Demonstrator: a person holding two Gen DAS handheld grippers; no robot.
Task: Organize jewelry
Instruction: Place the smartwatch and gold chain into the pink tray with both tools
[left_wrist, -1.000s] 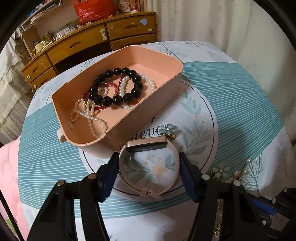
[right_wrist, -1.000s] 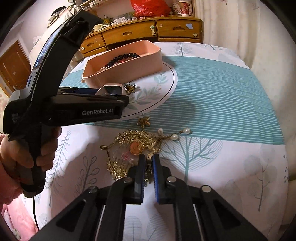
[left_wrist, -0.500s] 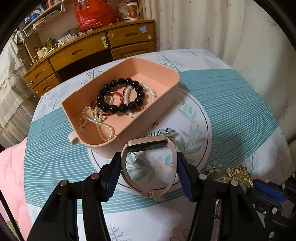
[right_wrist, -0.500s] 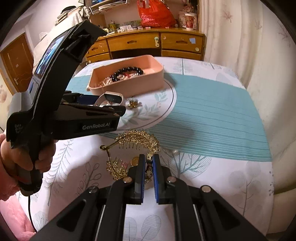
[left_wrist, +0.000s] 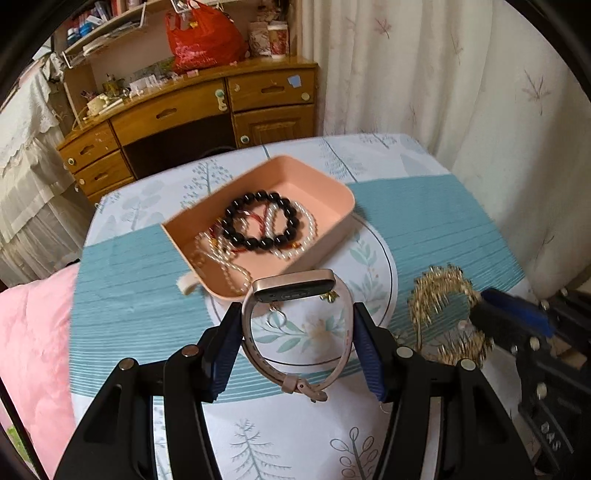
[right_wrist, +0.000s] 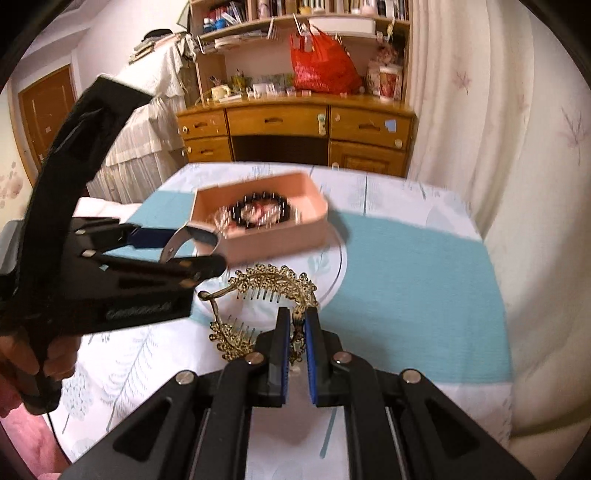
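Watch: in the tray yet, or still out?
Out. The watch hangs strap-gripped in the left tongs, above the cloth, short of the tray.

Wooden dresser (left_wrist: 192, 122), pale curtain (left_wrist: 424, 74)

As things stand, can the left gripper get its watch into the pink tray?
Probably yes. The left gripper holds the watch lifted just short of the pink tray's near wall, and the tray has bare floor at its far end. The right gripper, shut on the gold hair comb, stays off to the side.
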